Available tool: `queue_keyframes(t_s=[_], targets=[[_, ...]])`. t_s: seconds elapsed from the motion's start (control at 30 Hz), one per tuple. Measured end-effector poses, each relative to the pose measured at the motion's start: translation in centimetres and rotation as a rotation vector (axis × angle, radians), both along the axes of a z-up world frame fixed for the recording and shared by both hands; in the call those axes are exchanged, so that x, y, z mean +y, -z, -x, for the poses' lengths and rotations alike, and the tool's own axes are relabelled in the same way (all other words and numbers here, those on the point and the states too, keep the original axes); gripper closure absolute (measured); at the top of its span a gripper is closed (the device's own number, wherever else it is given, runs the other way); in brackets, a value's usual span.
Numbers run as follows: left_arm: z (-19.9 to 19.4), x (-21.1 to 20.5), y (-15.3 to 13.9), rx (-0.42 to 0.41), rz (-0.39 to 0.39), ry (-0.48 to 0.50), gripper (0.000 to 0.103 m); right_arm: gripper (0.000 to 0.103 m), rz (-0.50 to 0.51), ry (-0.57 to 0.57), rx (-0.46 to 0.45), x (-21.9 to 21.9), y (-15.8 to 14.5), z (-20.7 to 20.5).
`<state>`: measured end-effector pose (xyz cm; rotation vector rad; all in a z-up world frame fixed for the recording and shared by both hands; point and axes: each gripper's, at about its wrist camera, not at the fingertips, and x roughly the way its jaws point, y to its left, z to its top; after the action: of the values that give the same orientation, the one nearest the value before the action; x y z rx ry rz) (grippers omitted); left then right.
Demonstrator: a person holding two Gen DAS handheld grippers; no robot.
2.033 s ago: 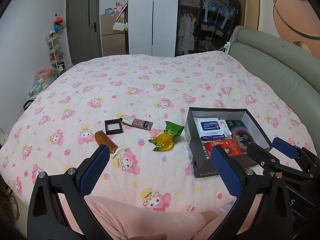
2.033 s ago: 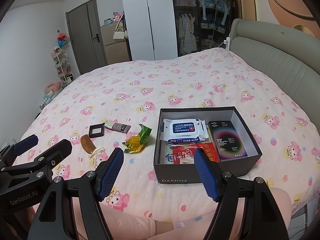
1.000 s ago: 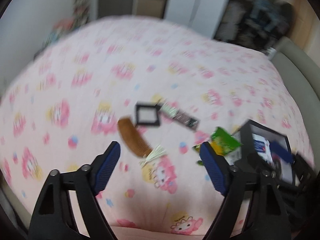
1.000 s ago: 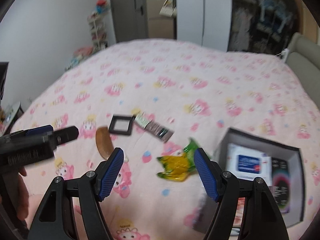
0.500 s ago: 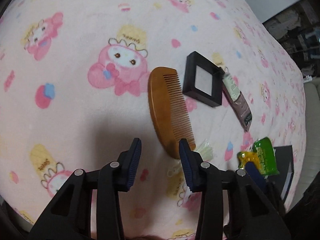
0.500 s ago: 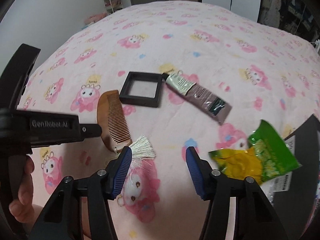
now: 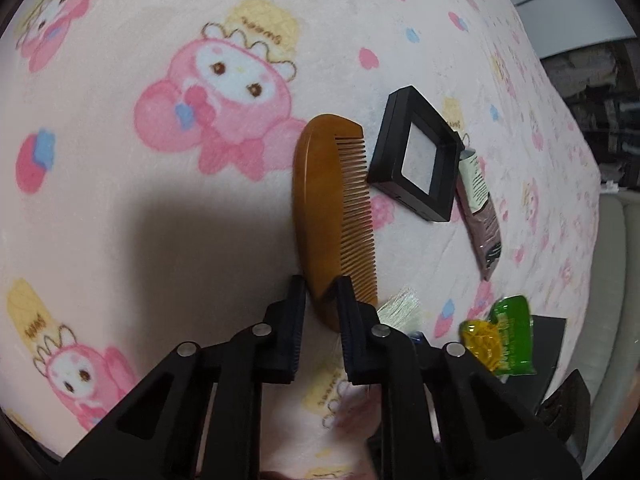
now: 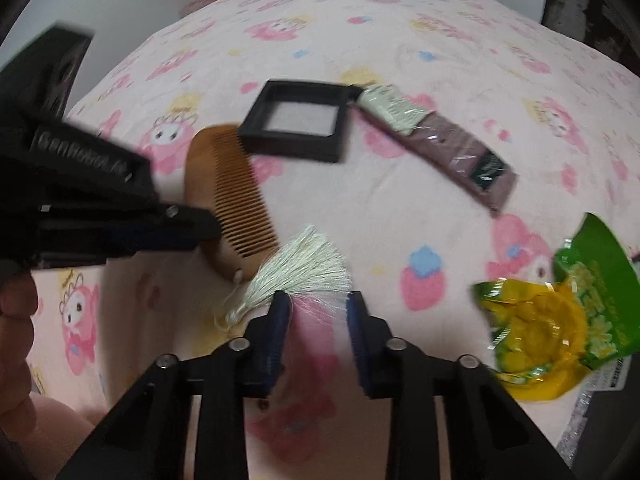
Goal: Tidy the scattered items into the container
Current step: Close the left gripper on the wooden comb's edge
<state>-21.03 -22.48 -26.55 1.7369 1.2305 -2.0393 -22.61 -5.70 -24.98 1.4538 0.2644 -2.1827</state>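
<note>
A brown wooden comb with a pale tassel lies on the pink cartoon bedspread. My left gripper has its narrow jaws around the comb's near end; from the right wrist view it touches the comb. My right gripper is partly open, its fingers on both sides of the tassel's fringe. A black square frame, a mauve tube and a green-yellow snack packet lie to the right. A corner of the dark container box shows.
The grey padded headboard stands at the far right. The frame, tube and snack packet lie close together beyond and right of my right gripper. A hand holds the left gripper.
Both grippers have dropped close to the bedspread. The left jaws have narrowed around the comb's end. The right jaws have narrowed around the tassel.
</note>
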Motion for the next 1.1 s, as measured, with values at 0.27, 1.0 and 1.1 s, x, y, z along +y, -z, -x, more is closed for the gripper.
queue_keyframes(t_s=[0.27, 1.0, 1.1], targets=[[-0.7, 2.8, 0.3, 0.007, -0.117, 0.075, 0.094, 0.078, 0.016, 0.128, 0.077, 3.7, -3.4, -0.4], [3.3, -4.7, -1.3, 0.09, 0.12, 0.027, 0.075, 0.068, 0.149, -0.006, -0.156, -3.8, 2.7, -1.1], [2.9, -3.7, -1.6, 0.076, 0.157, 0.062, 0.079, 0.073, 0.134, 0.009, -0.107, -4.1, 2.6, -1.0]])
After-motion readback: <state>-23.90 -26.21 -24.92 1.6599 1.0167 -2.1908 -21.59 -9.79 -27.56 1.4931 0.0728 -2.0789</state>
